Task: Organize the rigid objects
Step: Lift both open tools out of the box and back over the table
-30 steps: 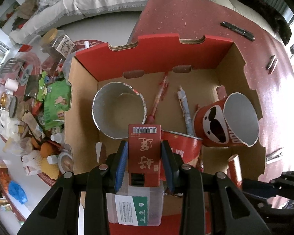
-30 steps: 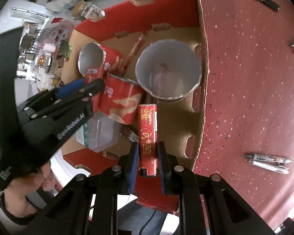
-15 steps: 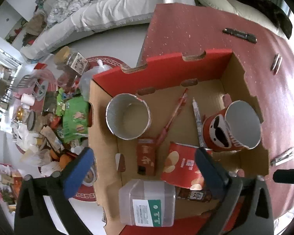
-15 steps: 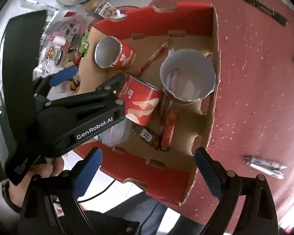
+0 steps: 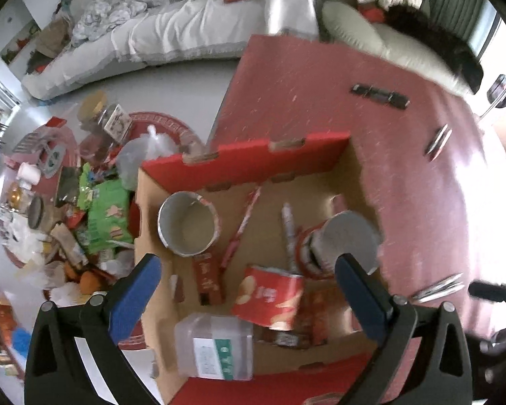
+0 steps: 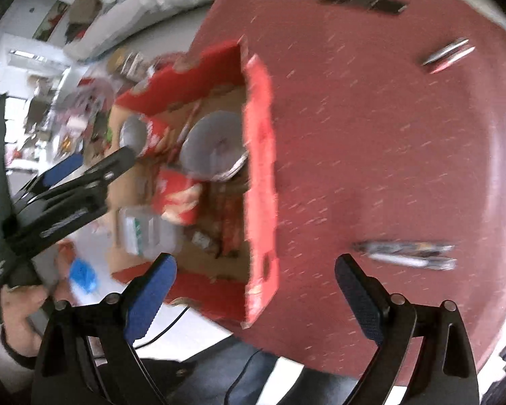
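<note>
1. Left gripper (image 5: 249, 290): jaws spread wide, holding nothing, above the red-and-brown cardboard box (image 5: 246, 158).
2. Small red rectangular carton (image 5: 207, 278): lying on the box floor.
3. Right gripper (image 6: 253, 290): jaws wide, empty, over the box's edge (image 6: 259, 182).

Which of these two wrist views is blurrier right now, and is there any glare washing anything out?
Right wrist view: heavy motion smear; the cardboard box and the pens on the red table are streaked. Left wrist view: sharper, only mild smear on the box's contents; bright glare whitens the table's right edge. Both bend straight lines, fisheye style.
</note>
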Demonstrator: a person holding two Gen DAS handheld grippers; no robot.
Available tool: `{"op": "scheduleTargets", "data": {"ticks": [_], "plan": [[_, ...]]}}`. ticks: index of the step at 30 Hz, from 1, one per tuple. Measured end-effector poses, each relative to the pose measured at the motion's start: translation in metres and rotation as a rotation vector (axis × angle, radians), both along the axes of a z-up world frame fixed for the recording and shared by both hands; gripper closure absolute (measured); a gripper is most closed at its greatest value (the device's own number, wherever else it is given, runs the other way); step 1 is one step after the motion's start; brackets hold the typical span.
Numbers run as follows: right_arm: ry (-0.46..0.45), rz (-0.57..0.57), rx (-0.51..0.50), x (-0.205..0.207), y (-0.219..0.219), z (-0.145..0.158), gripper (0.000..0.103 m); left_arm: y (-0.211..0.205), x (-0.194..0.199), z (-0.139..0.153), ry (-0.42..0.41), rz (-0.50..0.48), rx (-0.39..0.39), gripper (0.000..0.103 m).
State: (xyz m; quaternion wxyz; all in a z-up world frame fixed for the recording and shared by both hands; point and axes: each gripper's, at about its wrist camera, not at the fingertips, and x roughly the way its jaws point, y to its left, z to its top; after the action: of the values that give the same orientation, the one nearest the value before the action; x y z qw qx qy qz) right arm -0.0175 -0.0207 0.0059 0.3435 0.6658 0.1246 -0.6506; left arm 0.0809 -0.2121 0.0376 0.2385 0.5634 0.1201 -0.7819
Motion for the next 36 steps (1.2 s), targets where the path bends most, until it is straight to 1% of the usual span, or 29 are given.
{"op": "scheduleTargets", "data": {"ticks": [1,2,3,6,8,9,12,16,19,25,28,33,36], "plan": [[0.088,-0.006,0.000,-0.002,0.003,0.014,0.007,0.003,0.000,0.009,0.035,-0.005,-0.011,0.000],[0.157,-0.006,-0.003,-0.003,0.005,0.026,0.007,0.008,0.001,0.023,0.086,-0.019,-0.034,0.000],[0.238,-0.007,-0.004,-0.004,0.007,0.041,0.007,0.012,0.001,0.034,0.117,-0.030,-0.053,0.000],[0.375,-0.018,-0.007,-0.008,0.013,0.070,0.007,0.023,-0.003,0.058,0.173,-0.067,-0.086,0.000],[0.430,-0.026,-0.003,-0.012,0.017,0.084,0.007,0.030,-0.008,0.073,0.211,-0.099,-0.071,0.000],[0.441,-0.028,-0.006,-0.014,0.019,0.088,0.007,0.033,-0.010,0.082,0.239,-0.116,-0.054,0.000],[0.447,-0.059,-0.017,-0.021,0.028,0.098,0.007,0.042,-0.018,0.100,0.289,-0.154,-0.025,0.000],[0.453,-0.102,-0.020,-0.029,0.038,0.102,0.007,0.057,-0.030,0.117,0.305,-0.192,-0.032,0.000],[0.458,-0.129,-0.011,-0.032,0.045,0.105,0.007,0.067,-0.035,0.121,0.295,-0.211,-0.033,0.000],[0.497,-0.154,0.020,-0.033,0.054,0.111,0.007,0.080,-0.043,0.114,0.212,-0.202,-0.057,0.000],[0.509,-0.165,0.032,-0.034,0.057,0.113,0.007,0.083,-0.043,0.110,0.193,-0.201,-0.072,0.000],[0.500,-0.172,0.040,-0.035,0.062,0.113,0.007,0.087,-0.042,0.109,0.182,-0.201,-0.102,0.000],[0.475,-0.178,0.041,-0.037,0.065,0.110,0.007,0.091,-0.043,0.110,0.168,-0.205,-0.127,0.000]]}}
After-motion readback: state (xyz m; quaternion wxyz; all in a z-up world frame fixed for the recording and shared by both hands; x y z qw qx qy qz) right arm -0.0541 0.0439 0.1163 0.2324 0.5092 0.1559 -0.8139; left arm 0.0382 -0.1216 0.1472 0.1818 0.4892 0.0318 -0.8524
